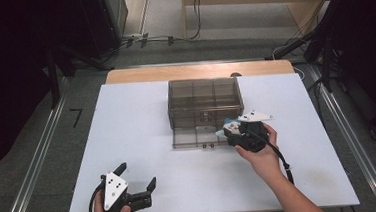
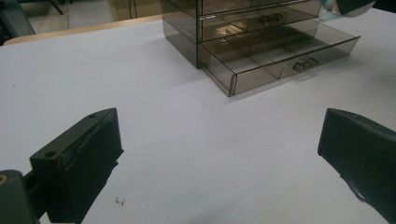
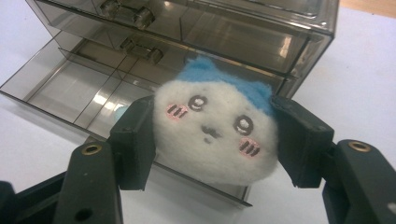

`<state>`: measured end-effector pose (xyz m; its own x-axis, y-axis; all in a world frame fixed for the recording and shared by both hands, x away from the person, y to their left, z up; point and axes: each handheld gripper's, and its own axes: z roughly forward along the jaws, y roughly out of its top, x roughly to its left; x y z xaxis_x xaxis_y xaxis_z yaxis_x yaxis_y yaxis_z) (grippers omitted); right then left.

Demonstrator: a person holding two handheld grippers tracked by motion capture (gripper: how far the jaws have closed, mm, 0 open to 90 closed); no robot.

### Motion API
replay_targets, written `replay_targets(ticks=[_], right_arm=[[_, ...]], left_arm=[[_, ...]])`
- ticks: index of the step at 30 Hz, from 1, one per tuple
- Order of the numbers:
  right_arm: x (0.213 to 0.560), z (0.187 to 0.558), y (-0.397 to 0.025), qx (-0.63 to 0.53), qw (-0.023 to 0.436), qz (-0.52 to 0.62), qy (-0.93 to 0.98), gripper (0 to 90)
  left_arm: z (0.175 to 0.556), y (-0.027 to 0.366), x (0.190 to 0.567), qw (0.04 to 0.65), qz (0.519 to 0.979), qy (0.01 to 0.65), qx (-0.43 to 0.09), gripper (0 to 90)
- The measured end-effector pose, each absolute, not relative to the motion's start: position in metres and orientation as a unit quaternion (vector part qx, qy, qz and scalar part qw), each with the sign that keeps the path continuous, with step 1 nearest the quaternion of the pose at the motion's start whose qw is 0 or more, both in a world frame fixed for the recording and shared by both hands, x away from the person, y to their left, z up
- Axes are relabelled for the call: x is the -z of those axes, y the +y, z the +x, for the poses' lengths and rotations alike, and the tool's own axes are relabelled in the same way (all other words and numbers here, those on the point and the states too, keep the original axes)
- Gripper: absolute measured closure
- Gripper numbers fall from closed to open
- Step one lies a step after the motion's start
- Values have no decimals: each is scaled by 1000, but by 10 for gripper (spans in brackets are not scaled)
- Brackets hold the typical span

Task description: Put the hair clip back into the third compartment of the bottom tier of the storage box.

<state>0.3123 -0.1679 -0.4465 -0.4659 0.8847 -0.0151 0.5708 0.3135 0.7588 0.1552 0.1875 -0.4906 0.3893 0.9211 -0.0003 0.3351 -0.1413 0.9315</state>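
A smoky clear drawer cabinet point(image 1: 204, 103) stands mid-table with its bottom drawer point(image 1: 198, 137) pulled out; the same drawer point(image 2: 280, 53) has several dividers. My right gripper point(image 3: 215, 135) is shut on a small white plush toy point(image 3: 215, 132) with blue ears, pink cheeks and a drawn face, held just over the open drawer's right end point(image 3: 93, 93). In the high view the right gripper point(image 1: 233, 129) sits at the drawer's right front corner. My left gripper point(image 1: 137, 176) rests open near the table's front left, its jaws wide apart over bare tabletop point(image 2: 215, 140).
The white tabletop point(image 1: 127, 125) lies on a wooden table edge point(image 1: 198, 71) at the back. Cables and dark stands point(image 1: 161, 37) cross the floor beyond. Metal rails point(image 1: 34, 162) run along both sides. Open table surface lies left and front of the cabinet.
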Motion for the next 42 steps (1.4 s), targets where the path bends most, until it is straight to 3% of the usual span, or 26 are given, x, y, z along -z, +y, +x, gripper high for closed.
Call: replay_targets(ticks=[31,42], right_arm=[[467,325,-154,-323,205,485,786,322],[467,323,-155,-316,209,484,789,182]], left_arm=[[156,188,492,470,691,457,-306,0],[156,188,492,469,692,457,-304,0]])
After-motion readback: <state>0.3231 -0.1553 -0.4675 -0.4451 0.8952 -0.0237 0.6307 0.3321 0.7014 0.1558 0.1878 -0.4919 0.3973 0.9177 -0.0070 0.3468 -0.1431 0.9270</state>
